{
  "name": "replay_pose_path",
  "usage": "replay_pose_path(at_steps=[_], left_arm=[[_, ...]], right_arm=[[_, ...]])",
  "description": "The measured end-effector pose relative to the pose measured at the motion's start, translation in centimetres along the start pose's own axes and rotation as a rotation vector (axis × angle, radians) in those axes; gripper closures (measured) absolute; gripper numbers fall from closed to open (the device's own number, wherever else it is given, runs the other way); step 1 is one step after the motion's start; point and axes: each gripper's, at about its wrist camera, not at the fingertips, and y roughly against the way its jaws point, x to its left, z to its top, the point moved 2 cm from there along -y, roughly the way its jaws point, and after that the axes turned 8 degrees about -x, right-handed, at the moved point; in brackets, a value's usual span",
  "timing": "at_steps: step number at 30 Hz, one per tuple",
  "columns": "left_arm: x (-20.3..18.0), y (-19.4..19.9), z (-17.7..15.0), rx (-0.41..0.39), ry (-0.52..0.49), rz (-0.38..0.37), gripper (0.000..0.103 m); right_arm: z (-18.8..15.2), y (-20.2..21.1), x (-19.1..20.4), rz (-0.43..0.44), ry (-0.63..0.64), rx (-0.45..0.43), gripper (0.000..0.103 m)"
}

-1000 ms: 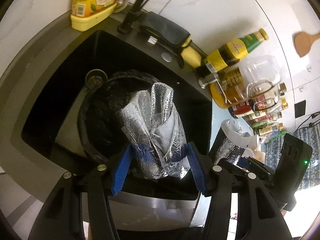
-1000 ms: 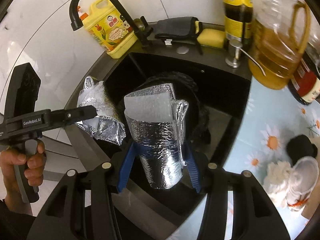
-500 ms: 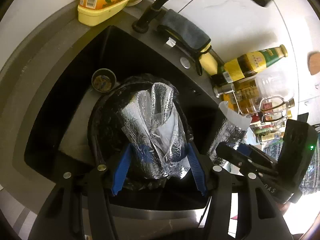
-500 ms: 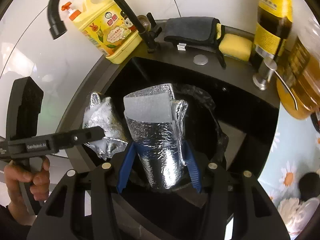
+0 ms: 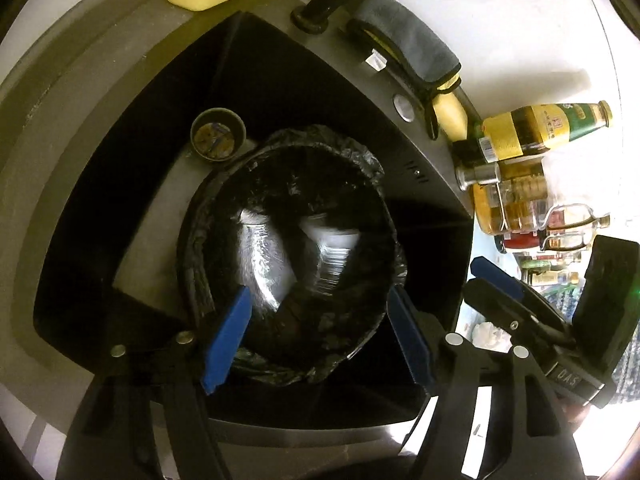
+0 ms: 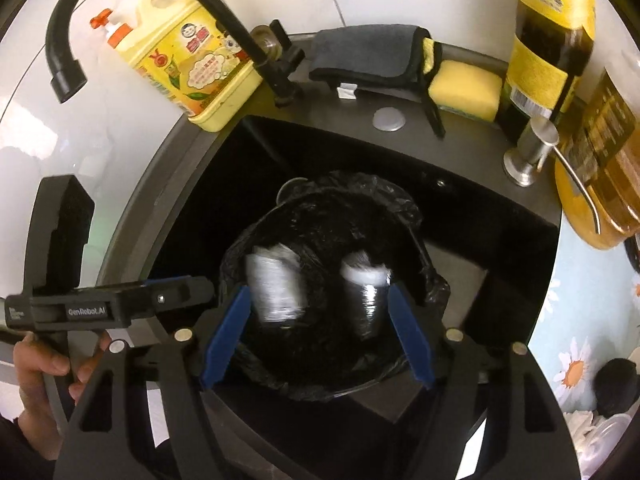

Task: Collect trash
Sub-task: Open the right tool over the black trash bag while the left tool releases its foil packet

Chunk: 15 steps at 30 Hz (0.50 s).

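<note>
- Kitchen sink (image 5: 132, 184): black-lined bin (image 5: 384, 184) standing inside, near the back rim.
- Two foil bags (image 6: 276, 288) blurred inside the bin, apparently dropped in.
- Left gripper (image 5: 320, 336), right gripper (image 6: 316, 334): both spread wide, empty, above the bin.
- Remaining trash, if any: unclear.

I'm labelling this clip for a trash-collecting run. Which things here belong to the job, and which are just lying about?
Part of the job:
- left tongs, open
- right tongs, open
- two foil pouches, inside the bin
- black-lined bin standing in the sink

Just lying about:
- dish soap jug
- faucet
- grey cloth
- yellow sponge
- oil bottles
</note>
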Motion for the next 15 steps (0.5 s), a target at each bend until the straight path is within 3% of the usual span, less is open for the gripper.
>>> replay_pose_path(at_steps=[15], left_arm=[[-1.0, 1.1, -0.7, -0.018, -0.013, -0.009, 0.035]], right_arm=[[-0.9, 1.9, -0.8, -0.003, -0.022, -0.038, 0.032]])
